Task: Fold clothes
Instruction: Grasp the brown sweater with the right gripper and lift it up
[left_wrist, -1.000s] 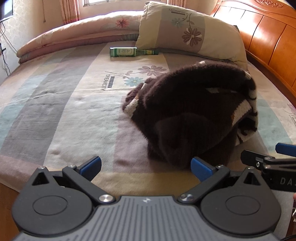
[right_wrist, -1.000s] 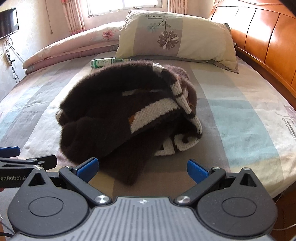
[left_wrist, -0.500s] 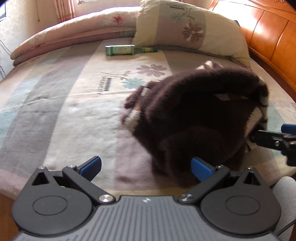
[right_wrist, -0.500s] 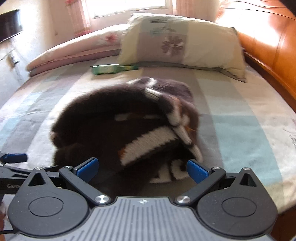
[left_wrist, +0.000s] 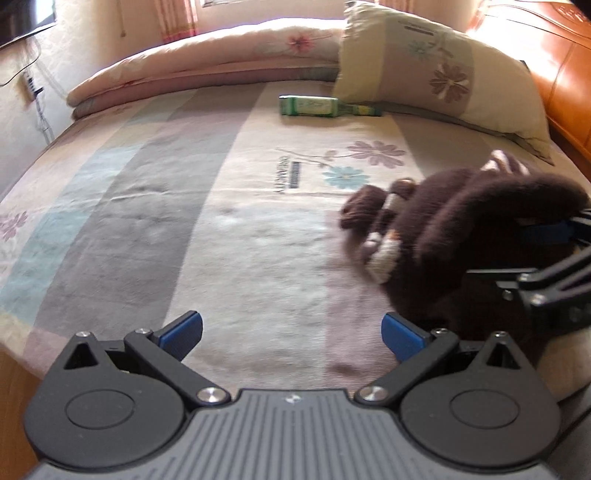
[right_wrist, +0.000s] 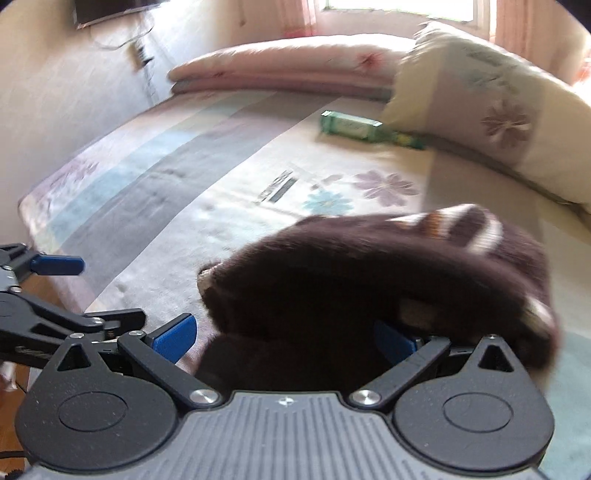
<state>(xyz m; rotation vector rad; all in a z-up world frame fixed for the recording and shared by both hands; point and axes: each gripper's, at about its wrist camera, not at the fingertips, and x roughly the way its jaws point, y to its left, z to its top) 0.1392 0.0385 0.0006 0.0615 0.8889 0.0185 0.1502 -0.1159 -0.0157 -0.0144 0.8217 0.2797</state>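
Observation:
A crumpled dark brown fuzzy sweater (left_wrist: 461, 229) with cream stripes lies on the bed near its front edge. In the right wrist view the sweater (right_wrist: 369, 280) fills the space between the wide-apart jaws of my right gripper (right_wrist: 284, 336), and its pile covers the right fingertip. From the left wrist camera, my right gripper (left_wrist: 517, 254) reaches into the sweater's right side. My left gripper (left_wrist: 291, 332) is open over bare sheet, left of the sweater, with nothing between its fingers. The left gripper (right_wrist: 88, 291) also shows at the left edge of the right wrist view.
The bed (left_wrist: 147, 206) has a striped floral sheet. A green bottle (left_wrist: 314, 107) lies on its side near a floral pillow (left_wrist: 436, 77). A rolled pink quilt (left_wrist: 207, 62) runs along the far side. A wooden headboard (left_wrist: 565, 74) stands at right.
My right gripper has pushed forward into the sweater and turned left, so the garment now sits between its jaws. My left gripper has shifted left, leaving the sweater off to its right.

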